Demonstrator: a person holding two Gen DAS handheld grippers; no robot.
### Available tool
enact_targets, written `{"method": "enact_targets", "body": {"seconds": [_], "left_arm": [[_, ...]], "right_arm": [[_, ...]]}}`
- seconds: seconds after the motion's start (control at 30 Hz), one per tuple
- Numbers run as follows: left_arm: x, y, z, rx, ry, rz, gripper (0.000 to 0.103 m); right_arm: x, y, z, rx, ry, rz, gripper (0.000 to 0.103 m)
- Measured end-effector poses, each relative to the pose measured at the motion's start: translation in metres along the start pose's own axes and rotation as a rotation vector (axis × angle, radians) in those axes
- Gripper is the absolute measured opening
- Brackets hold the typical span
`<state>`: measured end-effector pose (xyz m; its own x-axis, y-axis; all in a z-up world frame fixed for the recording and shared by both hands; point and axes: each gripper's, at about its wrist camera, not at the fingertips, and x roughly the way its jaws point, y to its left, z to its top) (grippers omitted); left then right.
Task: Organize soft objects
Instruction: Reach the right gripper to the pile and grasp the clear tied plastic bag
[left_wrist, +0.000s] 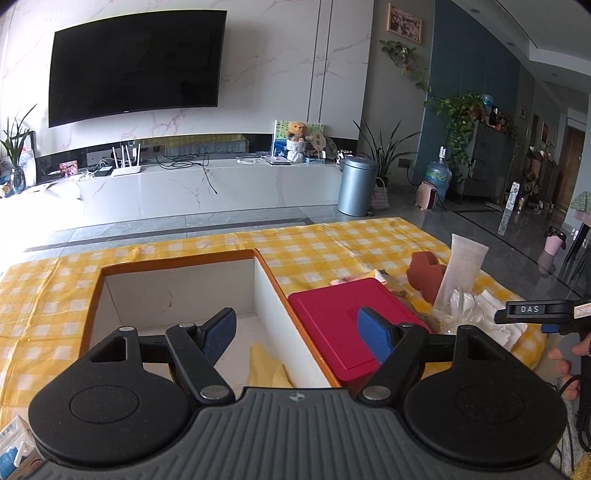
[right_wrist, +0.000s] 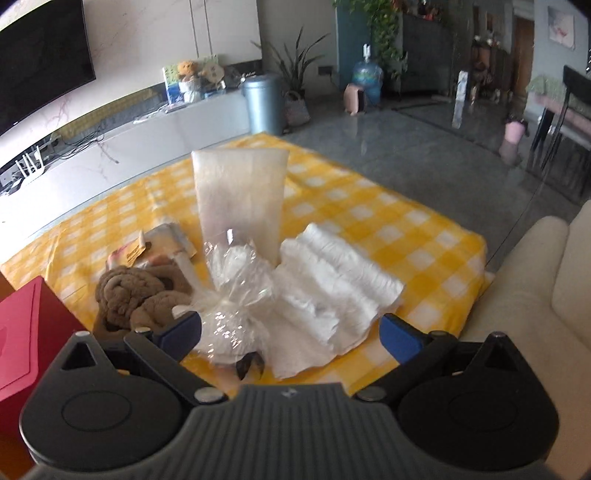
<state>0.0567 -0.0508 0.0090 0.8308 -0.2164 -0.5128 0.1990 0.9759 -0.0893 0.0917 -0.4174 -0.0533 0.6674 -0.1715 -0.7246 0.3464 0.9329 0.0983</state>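
The left gripper (left_wrist: 297, 328) stands wide open with nothing between its blue-padded fingers (left_wrist: 373, 334), low in the centre of the left wrist view. It hangs over the right wall of an open orange-rimmed cardboard box with white inner walls (left_wrist: 264, 295), which fills the lower left of that frame. A yellow cloth (left_wrist: 264, 365) lies on the box floor. Just right of the box lies a flat red plastic lid (left_wrist: 332, 325), and beyond it, toward the right of the frame, sit a dark red heart-shaped sponge (left_wrist: 424, 275) and an upright translucent white squeeze tube (left_wrist: 460, 273). All rest on a desk covered by a yellow and white checked cloth (left_wrist: 332, 243).

The right gripper (right_wrist: 290, 332) is also wide open and empty, low in the right wrist view. Directly ahead of it, between the lines of its fingers, lies a crinkled clear plastic bag holding something white (right_wrist: 236, 295). A stack of folded white paper towels (right_wrist: 332, 280) lies to the right of the bag, touching it, and a brown fuzzy knitted bundle (right_wrist: 136, 291) lies to its left. The tube stands upright behind the bag at the frame's centre, and a small packet with a yellow label (right_wrist: 159, 247) lies behind the brown bundle.
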Motion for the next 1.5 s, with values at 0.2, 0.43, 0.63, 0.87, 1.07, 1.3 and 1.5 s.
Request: {"method": "enact_targets", "body": {"seconds": [0.2,0.43,0.63,0.87,1.07,1.3,1.5], "left_arm": [[0.009,-0.015,-0.004,0.013,0.049,-0.019,0.088],[0.008,-0.017,-0.006,0.003,0.058,-0.029,0.088],[0.013,-0.022,-0.002,0.008,0.085,-0.024,0.088],[0.019,-0.036,0.005,0.056,0.120,0.002,0.088],[0.035,-0.049,0.018,0.081,0.188,-0.001,0.088],[0.055,-0.076,0.056,0.106,0.259,-0.061,0.088],[0.113,-0.099,0.072,0.037,0.507,-0.157,0.081]], "right_arm": [[0.025,0.016,0.007,0.015,0.071,0.102,0.101],[0.069,0.022,0.017,0.081,0.195,0.070,0.100],[0.092,0.025,0.023,0.155,0.253,0.077,0.093],[0.098,0.032,0.018,0.100,0.276,0.103,0.066],[0.084,0.023,0.015,0.097,0.243,0.149,0.060],[0.058,0.006,0.016,0.147,0.176,0.233,0.060],[0.054,-0.008,0.020,0.227,0.170,0.328,0.060]]}}
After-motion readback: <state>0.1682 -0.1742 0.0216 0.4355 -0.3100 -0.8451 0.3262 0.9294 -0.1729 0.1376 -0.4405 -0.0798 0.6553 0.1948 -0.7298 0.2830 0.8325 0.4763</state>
